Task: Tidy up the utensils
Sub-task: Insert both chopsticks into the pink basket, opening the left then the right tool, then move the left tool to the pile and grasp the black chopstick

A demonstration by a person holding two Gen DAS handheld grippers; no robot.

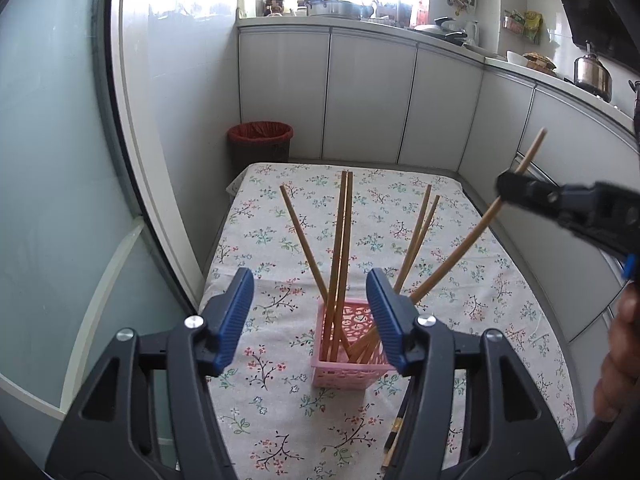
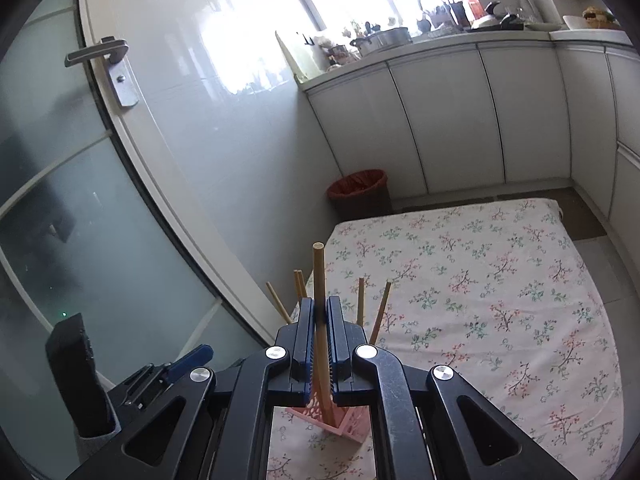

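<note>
A pink lattice basket [image 1: 347,376] stands on the floral tablecloth [image 1: 280,420] and holds several wooden chopsticks [image 1: 342,240]. My left gripper [image 1: 310,316] is open, its blue pads on either side of the basket, just in front of it. My right gripper [image 1: 516,188] comes in from the right and is shut on one chopstick [image 1: 460,256] whose lower end is in the basket. In the right wrist view the right gripper [image 2: 319,312] clamps that chopstick [image 2: 319,276] above the basket [image 2: 352,426].
A dark utensil [image 1: 394,436] lies on the cloth under my left gripper's right finger. A red-lined bin [image 1: 260,140] stands beyond the table's far left corner. White cabinets [image 1: 368,96] run behind and to the right. A glass door [image 2: 80,200] is on the left.
</note>
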